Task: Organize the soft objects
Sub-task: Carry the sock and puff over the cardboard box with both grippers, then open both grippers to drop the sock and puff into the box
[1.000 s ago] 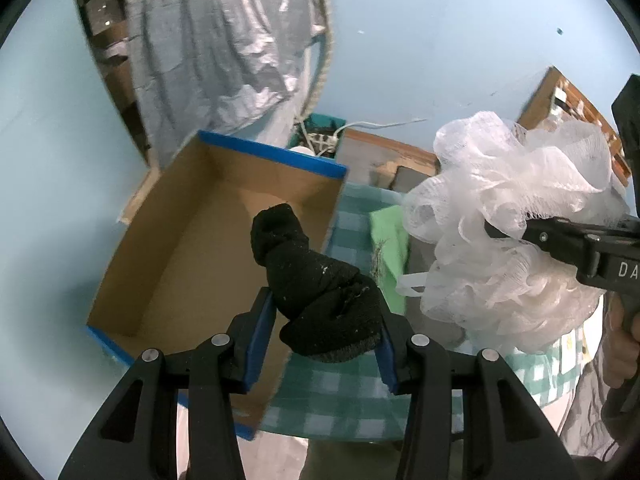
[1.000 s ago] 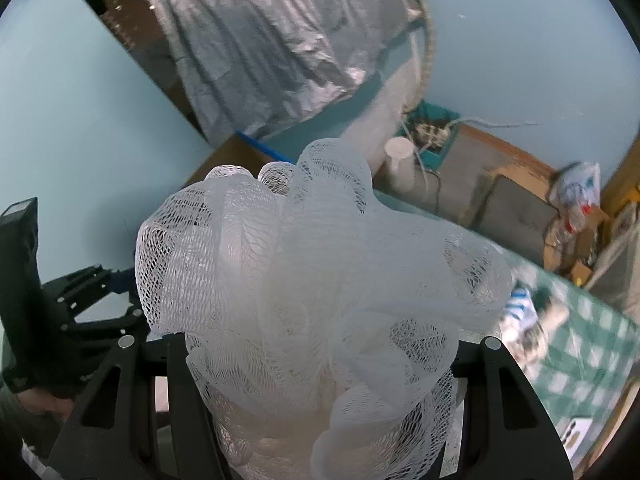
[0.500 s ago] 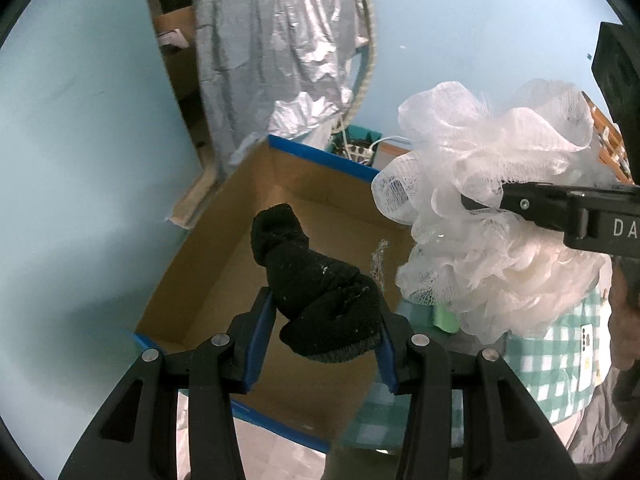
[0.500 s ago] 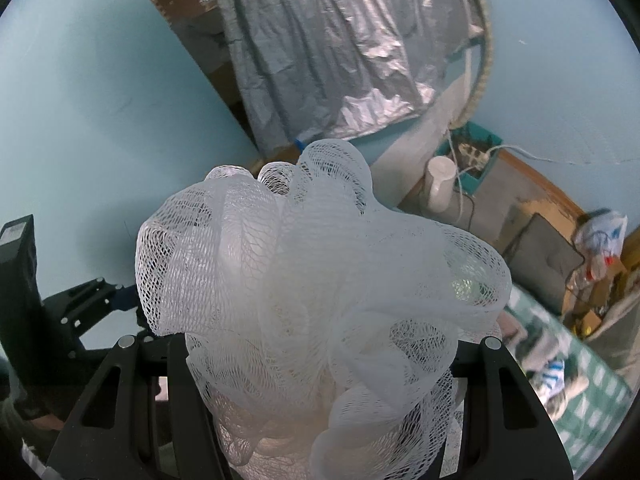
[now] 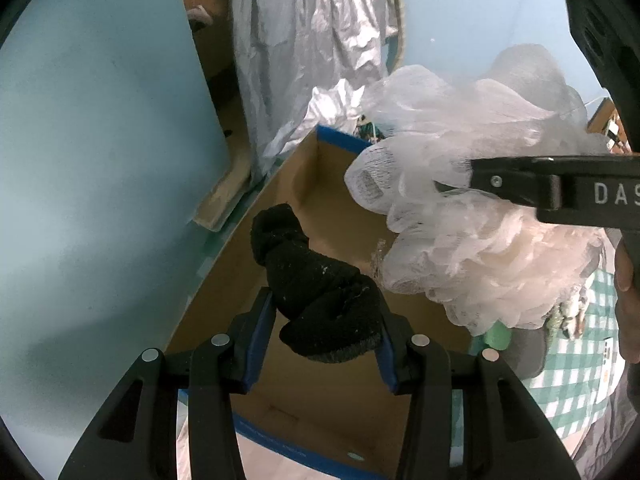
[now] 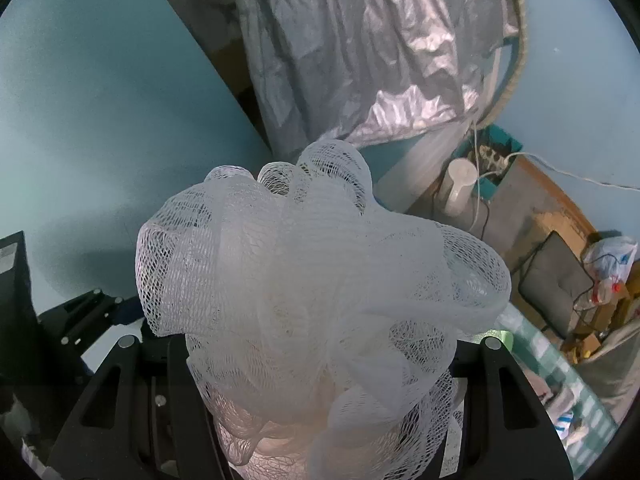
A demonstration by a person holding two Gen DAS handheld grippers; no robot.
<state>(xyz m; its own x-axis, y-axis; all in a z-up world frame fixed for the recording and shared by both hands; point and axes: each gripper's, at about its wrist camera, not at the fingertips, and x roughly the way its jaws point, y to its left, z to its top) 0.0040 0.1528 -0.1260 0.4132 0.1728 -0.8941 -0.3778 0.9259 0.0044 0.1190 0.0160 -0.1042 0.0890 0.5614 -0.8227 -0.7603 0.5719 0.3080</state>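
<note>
The left gripper (image 5: pixel 326 322) clamps a rolled black sock (image 5: pixel 320 300) and the right gripper (image 6: pixel 320 360) pinches a white mesh bath pouf (image 6: pixel 320 292); both are held above the cardboard box (image 5: pixel 304 184), apparently for dropping in. The visible box floor looks bare

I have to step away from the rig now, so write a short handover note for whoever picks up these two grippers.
Left gripper: shut on the black sock, held over the open cardboard box.
Right gripper: shut on the white mesh bath sponge, beside the sock, above the box's right side.
Done: both soft items picked up.
Left: neither is in the box yet; probably lower and release each. More items lie on the checked cloth.
</note>
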